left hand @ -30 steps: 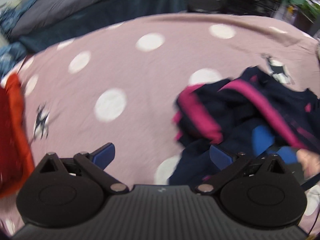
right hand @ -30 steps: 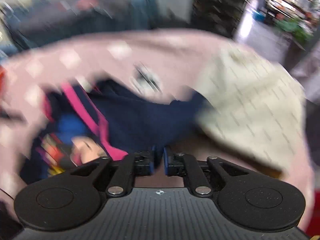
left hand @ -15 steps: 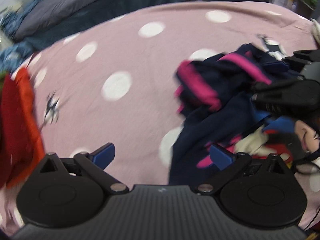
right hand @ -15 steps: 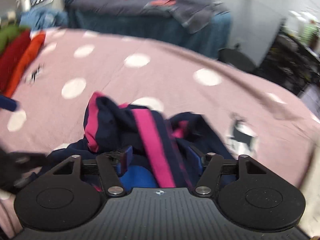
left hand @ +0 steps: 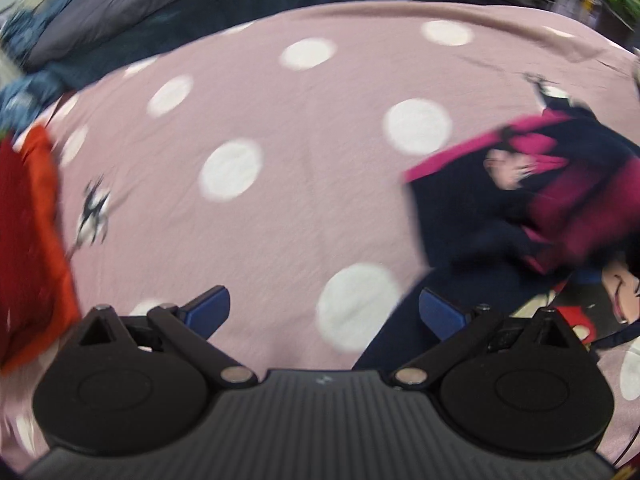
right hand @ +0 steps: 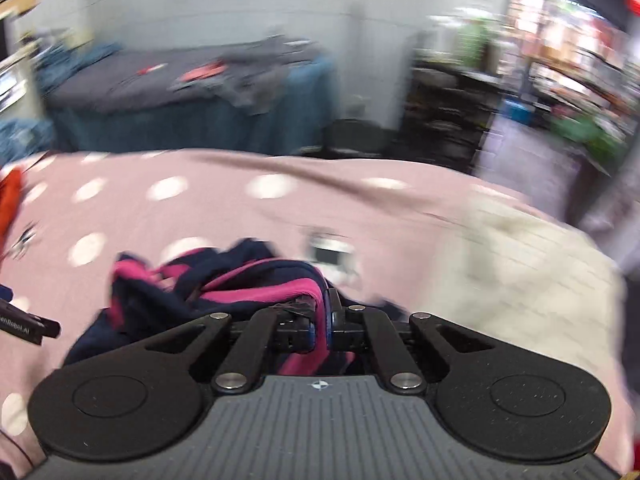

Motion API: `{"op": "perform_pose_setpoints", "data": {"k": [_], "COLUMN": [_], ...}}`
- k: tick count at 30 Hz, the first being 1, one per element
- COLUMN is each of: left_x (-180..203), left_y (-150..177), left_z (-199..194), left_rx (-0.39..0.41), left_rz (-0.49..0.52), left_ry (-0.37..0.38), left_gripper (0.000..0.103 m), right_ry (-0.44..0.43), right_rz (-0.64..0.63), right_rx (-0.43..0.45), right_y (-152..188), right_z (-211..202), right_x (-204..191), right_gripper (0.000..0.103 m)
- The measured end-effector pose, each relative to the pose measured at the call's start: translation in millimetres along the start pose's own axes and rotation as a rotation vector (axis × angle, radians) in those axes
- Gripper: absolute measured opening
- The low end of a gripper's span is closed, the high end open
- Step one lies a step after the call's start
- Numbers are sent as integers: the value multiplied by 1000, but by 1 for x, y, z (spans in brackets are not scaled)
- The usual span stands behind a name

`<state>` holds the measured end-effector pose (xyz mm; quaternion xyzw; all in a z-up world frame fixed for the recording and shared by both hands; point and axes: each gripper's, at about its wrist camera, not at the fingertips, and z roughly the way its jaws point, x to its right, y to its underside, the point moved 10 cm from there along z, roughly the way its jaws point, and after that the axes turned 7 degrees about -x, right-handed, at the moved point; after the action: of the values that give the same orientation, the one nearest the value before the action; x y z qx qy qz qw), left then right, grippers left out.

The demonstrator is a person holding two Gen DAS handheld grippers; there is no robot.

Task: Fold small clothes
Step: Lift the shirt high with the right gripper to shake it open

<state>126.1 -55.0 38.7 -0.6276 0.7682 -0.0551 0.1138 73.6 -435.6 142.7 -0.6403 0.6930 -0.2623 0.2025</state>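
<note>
Two grippers, one garment. Right gripper [right hand: 320, 322] has its jaws pinched nearly closed on a pink-trimmed edge of the navy garment [right hand: 168, 304], fabric sandwiched between the blue pads. Left gripper [left hand: 324, 312] has its jaws spread wide with nothing between them, over bare pink polka-dot bedspread [left hand: 280, 128].

Garment sits on the near right part of the bedspread. From the left gripper it lies to the right: bunched navy-and-pink mass [left hand: 520, 200] at mid-right, with a navy flap running down to just beside the right-hand pad [left hand: 440, 314]. Touching or not, cannot tell, blur. A cartoon print [left hand: 592, 304] shows at near right. Long axis unclear, the piece is crumpled; in the left wrist view it seems to run near-to-far along the right side.

Judgement: the right gripper is on the cloth, so the left is the free one and needs to shift right and slightly forward to catch a second edge before spreading it flat. The loose navy flap is the nearest target.

Around: red-orange clothing [left hand: 28, 240] at far left edge, well apart. Cream knitted item [right hand: 520, 280] just right of the garment in the right wrist view, could get dragged in. Dark bed with clutter [right hand: 180, 92] beyond. Nothing sits between left jaws and the flap.
</note>
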Motion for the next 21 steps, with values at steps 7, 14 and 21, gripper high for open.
{"op": "perform_pose_setpoints", "data": {"k": [7, 14, 21], "left_x": [74, 176, 237], "left_y": [-32, -16, -26], "left_z": [-16, -61, -82], "left_rx": [73, 267, 436], "left_rz": [172, 593, 868], "left_ry": [138, 224, 179], "left_gripper": [103, 103, 97], "right_ry": [258, 298, 252], "right_rz": [297, 412, 404], "right_rx": [164, 253, 201], "right_y": [12, 4, 19], "right_z": [-75, -91, -83], "right_x": [96, 112, 103], "right_gripper": [6, 6, 7]}}
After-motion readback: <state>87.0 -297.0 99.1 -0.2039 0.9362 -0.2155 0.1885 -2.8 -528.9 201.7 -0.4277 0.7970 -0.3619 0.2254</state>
